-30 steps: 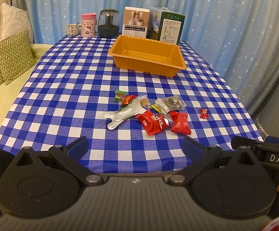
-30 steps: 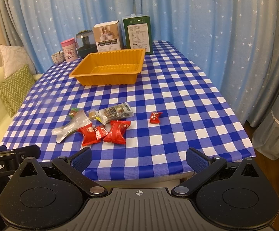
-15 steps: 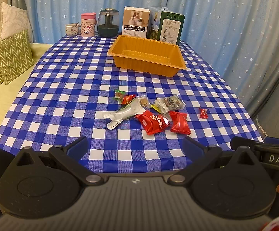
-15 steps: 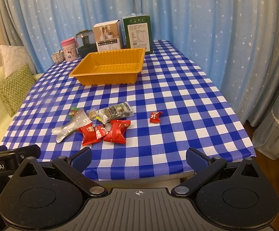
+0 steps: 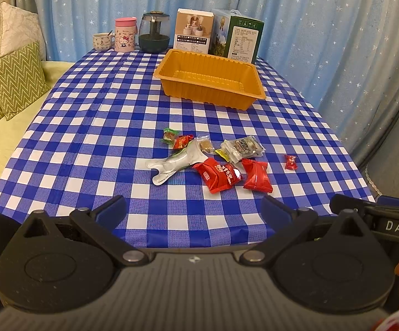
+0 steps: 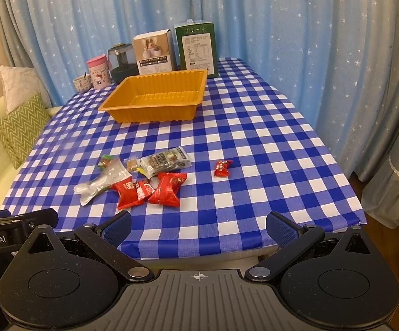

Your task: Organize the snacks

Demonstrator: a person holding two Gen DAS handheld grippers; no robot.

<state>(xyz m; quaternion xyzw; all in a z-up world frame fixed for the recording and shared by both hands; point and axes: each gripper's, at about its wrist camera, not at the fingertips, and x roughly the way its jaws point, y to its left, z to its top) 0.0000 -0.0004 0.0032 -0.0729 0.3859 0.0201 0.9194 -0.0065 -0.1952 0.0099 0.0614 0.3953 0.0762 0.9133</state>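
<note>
Left gripper (image 5: 194, 207), right gripper (image 6: 198, 223): both spread wide, empty. Snack packets (image 6: 147, 176): clustered ahead; orange tray (image 6: 155, 102) beyond, empty. Advice: pinch one wrapper's middle.

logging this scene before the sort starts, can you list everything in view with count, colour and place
tray: 1, orange, empty, far centre of table
large red packets: 2, near centre
small red candies: 2, one alone right of pile, one at pile's far left
silver pouch: 1, left of pile
clear snack pack: 1, behind red packets
green candy: 1, far left of pile
boxes: 2, beige and green, behind tray
pink cup: 1, back edge
dark jar: 1, back edge
mug: 1, white, back left
cushions: 2, sofa at left
left gripper: jaws open
right gripper: jaws open
</note>
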